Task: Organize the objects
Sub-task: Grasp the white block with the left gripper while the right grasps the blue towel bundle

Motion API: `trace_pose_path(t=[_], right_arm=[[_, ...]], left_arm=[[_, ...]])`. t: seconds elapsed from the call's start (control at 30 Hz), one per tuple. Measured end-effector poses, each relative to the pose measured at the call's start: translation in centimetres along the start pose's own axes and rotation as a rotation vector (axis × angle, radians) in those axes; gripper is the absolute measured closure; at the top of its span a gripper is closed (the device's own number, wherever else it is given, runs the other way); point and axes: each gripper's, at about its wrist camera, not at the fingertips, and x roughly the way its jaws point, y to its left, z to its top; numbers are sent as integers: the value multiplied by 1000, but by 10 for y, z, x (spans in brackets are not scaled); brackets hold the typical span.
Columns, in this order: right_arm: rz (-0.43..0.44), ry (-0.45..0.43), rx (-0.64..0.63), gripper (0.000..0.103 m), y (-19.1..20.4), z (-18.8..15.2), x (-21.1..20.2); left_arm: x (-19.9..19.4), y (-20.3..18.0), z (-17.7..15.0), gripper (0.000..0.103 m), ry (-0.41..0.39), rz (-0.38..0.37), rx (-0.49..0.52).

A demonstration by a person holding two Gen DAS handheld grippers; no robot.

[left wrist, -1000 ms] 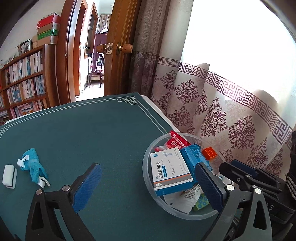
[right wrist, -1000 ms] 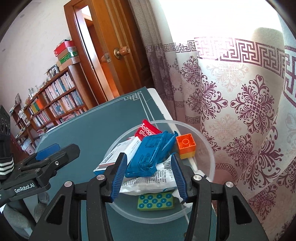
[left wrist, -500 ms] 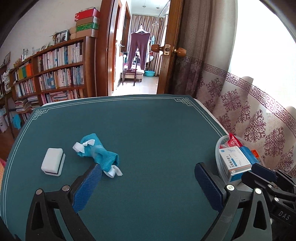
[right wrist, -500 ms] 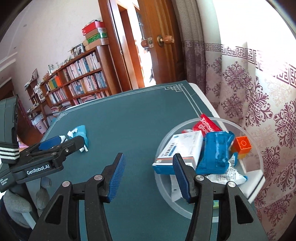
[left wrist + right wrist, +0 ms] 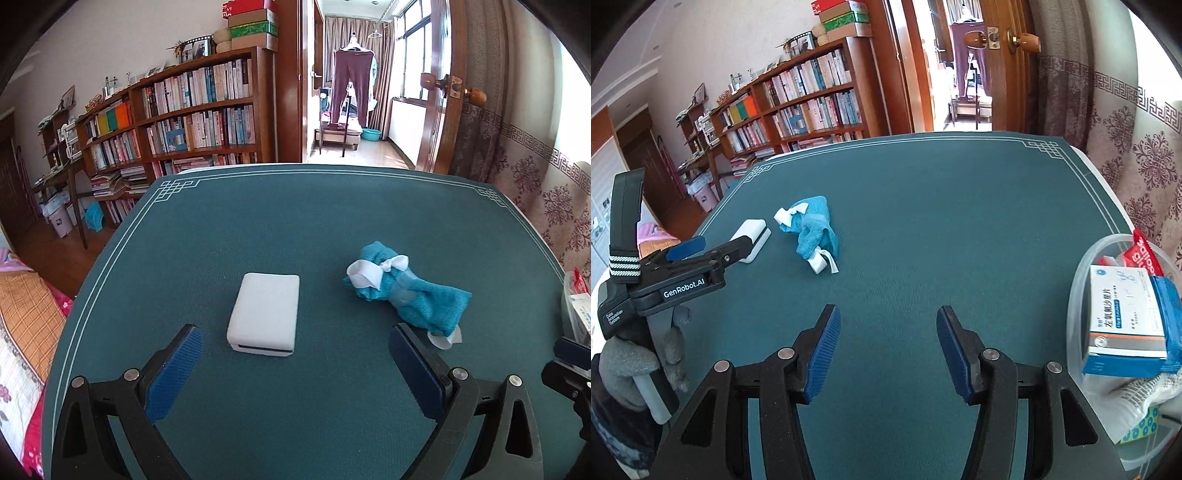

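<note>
Left gripper (image 5: 295,354): you hold it low over the green table mat (image 5: 295,206), claw spread wide and empty; the white box sits just beyond the gap between the pads, so you look lined up for that pick. My judgement, not a seen fact.
White box (image 5: 264,318): lies flat at near left of the mat, apart from both fingers. A dark slot runs along its near edge; what the box is, I cannot tell.
Teal cloth bundle (image 5: 406,291): just right of the box, not touching it, tied with white ribbon. Its near end lies close to your right pad (image 5: 415,365); contact cannot be told.
Right gripper (image 5: 888,352): claw spread, nothing in it, held over bare mat between bundle and tub, likely waiting its turn.
Clear plastic tub (image 5: 1082,273): near right edge of the table, cut off by the frame. It holds a blue-and-white medicine box (image 5: 1123,314), a red packet (image 5: 1145,254) and other items half hidden beneath. Probably the collecting place for the two loose things.
</note>
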Motion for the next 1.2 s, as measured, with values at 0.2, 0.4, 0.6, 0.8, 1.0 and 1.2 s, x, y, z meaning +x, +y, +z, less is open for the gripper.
trace_pose_path(t=[0.2,0.4,0.6,0.8,1.0,1.2], right_arm=[[20,27,-23,47,16,10,29],[57,41,-57,43,32,26,57],[77,42,-114,42,51,48,81],[39,67,-166,42,65,67,111],[46,102,-182,47,77,73,134],[23,86,-168,66,78,59,121]], left_arm=[[29,14,3,1,51,11,-43],[48,11,2,27,95,10,-33],[42,12,0,56,67,-31,-22],[35,21,-1,56,23,-51,-62],[33,29,0,56,3,-50,-105],[33,31,1,56,3,-54,-114]])
